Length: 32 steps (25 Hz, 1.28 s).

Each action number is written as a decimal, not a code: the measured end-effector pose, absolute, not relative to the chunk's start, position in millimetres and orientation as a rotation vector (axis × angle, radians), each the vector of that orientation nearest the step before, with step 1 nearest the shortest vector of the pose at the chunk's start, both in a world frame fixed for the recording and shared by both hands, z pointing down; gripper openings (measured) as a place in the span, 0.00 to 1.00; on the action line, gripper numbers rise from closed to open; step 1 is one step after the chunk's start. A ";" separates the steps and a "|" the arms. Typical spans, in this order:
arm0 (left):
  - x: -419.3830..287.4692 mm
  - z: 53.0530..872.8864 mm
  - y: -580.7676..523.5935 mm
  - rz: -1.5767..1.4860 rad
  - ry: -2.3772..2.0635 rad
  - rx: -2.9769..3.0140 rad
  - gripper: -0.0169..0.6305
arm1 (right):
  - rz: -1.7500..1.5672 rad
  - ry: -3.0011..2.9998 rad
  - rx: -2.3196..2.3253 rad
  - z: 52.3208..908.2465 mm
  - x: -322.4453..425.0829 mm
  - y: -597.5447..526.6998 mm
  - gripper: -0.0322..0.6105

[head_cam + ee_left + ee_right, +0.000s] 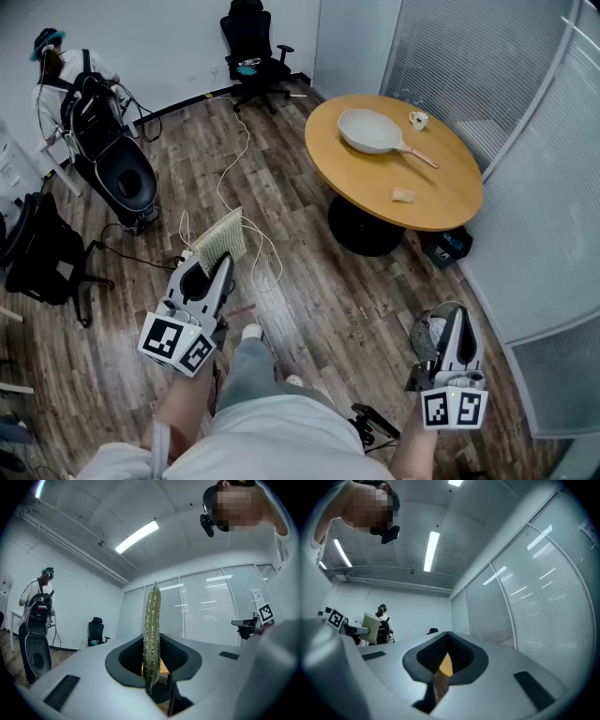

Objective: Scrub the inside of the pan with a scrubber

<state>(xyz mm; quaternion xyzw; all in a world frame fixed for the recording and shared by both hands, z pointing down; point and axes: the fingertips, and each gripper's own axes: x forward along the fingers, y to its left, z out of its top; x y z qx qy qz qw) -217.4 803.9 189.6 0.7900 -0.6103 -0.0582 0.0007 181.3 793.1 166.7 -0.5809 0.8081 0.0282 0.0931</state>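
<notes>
At the far left a person (58, 73) with a backpack stands by the white wall. Nearer, the left hand-held gripper (221, 264) is clamped on a greenish scrubber (220, 236). The scrubber stands on edge between the jaws and sticks out past their tips, above the wood floor (309, 281). A black office chair (251, 47) sits by the back wall. Further right is the round wooden desk (455, 202), well apart from both grippers. The pale pan (368, 131) lies on it, handle toward the right, with a small cup (418, 119) just beside it. The right hand-held gripper (454, 314) is low at the right, jaws closed together with nothing between them.
</notes>
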 end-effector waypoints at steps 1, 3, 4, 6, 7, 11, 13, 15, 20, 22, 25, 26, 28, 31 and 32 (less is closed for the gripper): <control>-216.5 189.5 802.9 -0.183 -1.915 2.482 0.15 | 0.085 2.399 -1.720 165.9 180.9 792.2 0.08; -215.3 189.5 801.3 -0.185 -1.914 2.482 0.15 | 0.089 2.401 -1.714 164.9 179.7 790.9 0.08; -215.2 189.8 800.8 -0.187 -1.914 2.482 0.15 | 0.089 2.402 -1.713 164.8 178.9 790.6 0.08; -214.8 191.2 799.4 -0.190 -1.906 2.482 0.15 | 0.089 2.405 -1.712 164.9 177.2 790.1 0.08; -214.3 192.2 798.9 -0.189 -1.900 2.486 0.15 | 0.088 2.406 -1.711 164.9 176.3 790.1 0.08; -211.4 195.4 797.8 -0.186 -1.885 2.500 0.15 | 0.087 2.408 -1.711 166.5 175.5 791.6 0.08; -210.6 195.9 796.6 -0.195 -1.882 2.493 0.15 | 0.088 2.408 -1.710 167.5 175.5 791.7 0.08; -210.2 195.6 795.0 -0.199 -1.877 2.492 0.15 | 0.089 2.405 -1.713 167.3 175.4 791.0 0.08; -207.8 194.8 788.5 -0.194 -1.870 2.498 0.15 | 0.059 2.388 -1.695 168.0 177.7 785.1 0.08; -204.8 196.1 783.5 -0.188 -1.866 2.500 0.15 | 0.038 2.387 -1.684 170.6 180.1 779.5 0.08; -201.9 196.9 773.6 -0.184 -1.858 2.501 0.15 | 0.028 2.392 -1.686 172.1 183.5 769.8 0.08; -202.3 196.9 770.2 -0.184 -1.856 2.502 0.15 | 0.027 2.394 -1.686 171.9 183.0 766.8 0.08; -204.4 198.3 763.5 -0.185 -1.851 2.503 0.15 | 0.027 2.405 -1.683 172.8 179.4 761.9 0.08; -205.2 205.1 749.6 -0.186 -1.838 2.499 0.15 | 0.020 2.422 -1.684 178.1 176.1 751.9 0.08; -204.7 207.5 743.8 -0.182 -1.833 2.497 0.15 | 0.012 2.425 -1.687 179.9 176.0 747.3 0.08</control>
